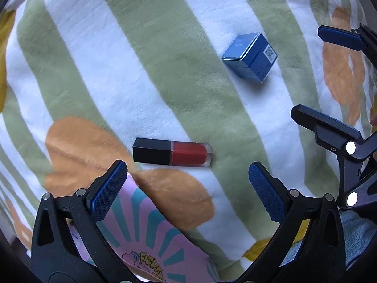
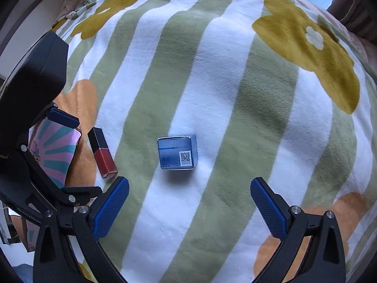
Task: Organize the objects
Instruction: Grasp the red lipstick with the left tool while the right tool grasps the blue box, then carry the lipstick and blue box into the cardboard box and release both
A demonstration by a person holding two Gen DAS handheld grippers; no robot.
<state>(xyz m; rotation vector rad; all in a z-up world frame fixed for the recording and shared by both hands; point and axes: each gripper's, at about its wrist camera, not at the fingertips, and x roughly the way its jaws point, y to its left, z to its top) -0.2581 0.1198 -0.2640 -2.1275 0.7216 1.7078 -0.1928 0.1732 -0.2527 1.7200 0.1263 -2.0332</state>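
A red lip gloss tube with a black cap [image 1: 171, 153] lies flat on the striped blanket, just beyond my open, empty left gripper [image 1: 187, 184]. It also shows in the right wrist view [image 2: 102, 153]. A small blue box with a QR code [image 1: 250, 55] sits further off to the right; in the right wrist view the blue box [image 2: 177, 152] lies just ahead of my open, empty right gripper [image 2: 189, 200]. A pink pouch with teal rays [image 1: 146, 235] lies under the left gripper, beside the tube.
A soft green-and-white striped blanket [image 2: 212, 82] with orange and mustard flowers covers the whole surface. The right gripper shows at the right edge of the left wrist view [image 1: 341, 75]. The left gripper body fills the left side of the right wrist view [image 2: 30, 122].
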